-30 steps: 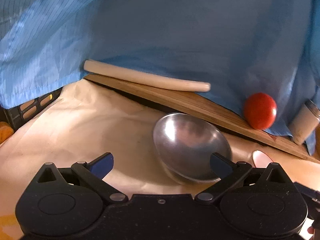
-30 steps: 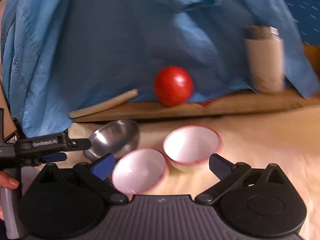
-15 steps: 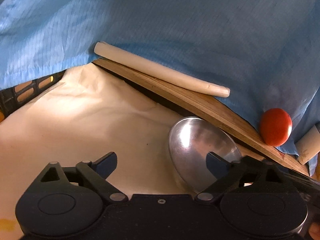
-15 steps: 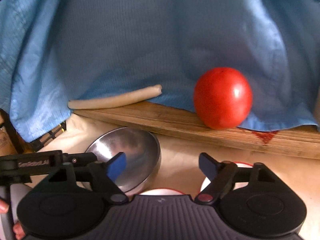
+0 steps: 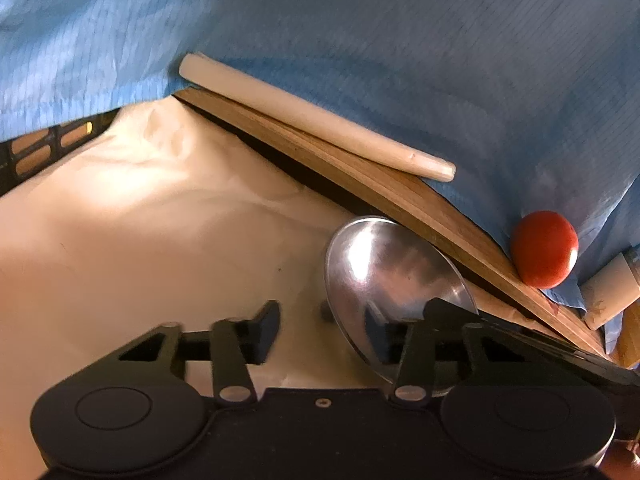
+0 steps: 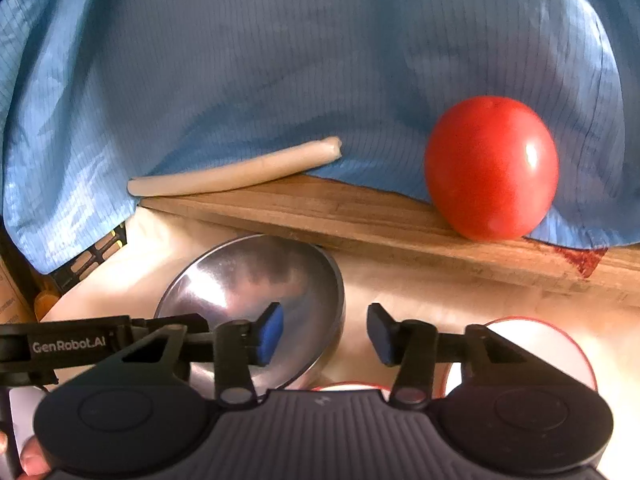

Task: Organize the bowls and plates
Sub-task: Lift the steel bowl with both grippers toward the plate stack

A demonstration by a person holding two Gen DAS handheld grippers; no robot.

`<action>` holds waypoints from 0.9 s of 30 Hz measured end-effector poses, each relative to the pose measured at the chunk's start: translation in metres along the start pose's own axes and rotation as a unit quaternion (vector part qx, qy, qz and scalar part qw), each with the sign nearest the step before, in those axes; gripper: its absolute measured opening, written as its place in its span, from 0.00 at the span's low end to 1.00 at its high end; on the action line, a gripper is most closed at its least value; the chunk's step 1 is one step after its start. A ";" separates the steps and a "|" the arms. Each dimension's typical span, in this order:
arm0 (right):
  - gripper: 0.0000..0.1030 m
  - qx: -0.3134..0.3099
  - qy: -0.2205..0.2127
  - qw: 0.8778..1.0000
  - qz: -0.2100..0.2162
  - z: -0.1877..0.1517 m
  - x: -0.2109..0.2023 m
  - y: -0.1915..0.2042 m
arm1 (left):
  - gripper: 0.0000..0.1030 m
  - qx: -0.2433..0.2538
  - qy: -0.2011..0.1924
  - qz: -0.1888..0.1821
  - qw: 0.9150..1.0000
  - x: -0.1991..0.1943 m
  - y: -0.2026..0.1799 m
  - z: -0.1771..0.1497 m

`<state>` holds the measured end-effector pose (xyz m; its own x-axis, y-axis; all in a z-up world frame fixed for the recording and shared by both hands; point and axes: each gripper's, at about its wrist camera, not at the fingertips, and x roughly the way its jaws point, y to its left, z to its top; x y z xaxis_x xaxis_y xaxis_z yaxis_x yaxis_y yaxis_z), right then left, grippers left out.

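A steel bowl (image 5: pixel 392 276) (image 6: pixel 256 280) sits on the cream cloth against the wooden board. My left gripper (image 5: pixel 322 330) straddles the bowl's left rim, one finger inside and one outside. Its jaws are closing and a gap still shows beside the rim. My right gripper (image 6: pixel 326 334) straddles the opposite rim the same way, its jaws also closing with the pads off the metal. In the right wrist view, the left gripper (image 6: pixel 80 344) reaches in from the left. Two white bowls with red rims (image 6: pixel 540 348) (image 6: pixel 348 386) lie under and beside the right gripper.
A red tomato (image 6: pixel 490 168) (image 5: pixel 544 254) rests on the wooden board (image 6: pixel 360 220) (image 5: pixel 400 196), with a pale stick (image 6: pixel 236 170) (image 5: pixel 312 120) further along it. Blue cloth (image 6: pixel 280 60) hangs behind. A black crate (image 5: pixel 40 148) sits at far left, a pale cylinder (image 5: pixel 608 296) at far right.
Both pairs of jaws have narrowed from wide apart. The right gripper moved left from the white bowls onto the steel bowl's rim; the left gripper shifted so the rim sits between its fingers.
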<state>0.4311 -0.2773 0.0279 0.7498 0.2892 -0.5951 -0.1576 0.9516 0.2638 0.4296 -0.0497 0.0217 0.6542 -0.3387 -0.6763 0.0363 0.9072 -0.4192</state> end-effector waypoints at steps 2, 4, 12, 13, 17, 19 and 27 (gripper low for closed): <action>0.41 0.004 0.003 1.000 0.003 -0.001 0.001 0.000 | 0.29 -0.003 0.003 -0.010 1.000 0.000 0.001 -0.001; 0.35 0.012 0.005 1.000 0.009 -0.002 0.001 0.000 | 0.24 -0.005 0.002 -0.015 1.000 -0.001 0.001 -0.001; 0.23 0.035 0.007 0.999 0.011 -0.003 -0.004 0.002 | 0.21 -0.011 -0.005 -0.003 1.000 -0.012 0.004 -0.004; 0.22 0.034 0.004 0.999 0.011 -0.004 -0.006 0.004 | 0.21 -0.011 -0.008 -0.002 1.000 -0.015 0.005 -0.003; 0.21 0.032 -0.008 0.999 0.017 -0.003 -0.017 0.013 | 0.20 -0.007 -0.028 0.002 1.000 -0.034 0.005 -0.002; 0.22 0.031 -0.015 0.999 0.022 -0.003 -0.024 0.018 | 0.20 -0.004 -0.037 0.001 0.999 -0.045 0.004 -0.002; 0.22 0.037 -0.041 0.998 0.036 -0.010 -0.067 0.014 | 0.20 0.005 -0.057 -0.022 0.998 -0.083 -0.010 -0.009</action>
<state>0.3722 -0.2823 0.0643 0.7883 0.3444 -0.5099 -0.1679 0.9176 0.3602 0.3682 -0.0331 0.0772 0.7339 -0.3473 -0.5837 0.0741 0.8952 -0.4395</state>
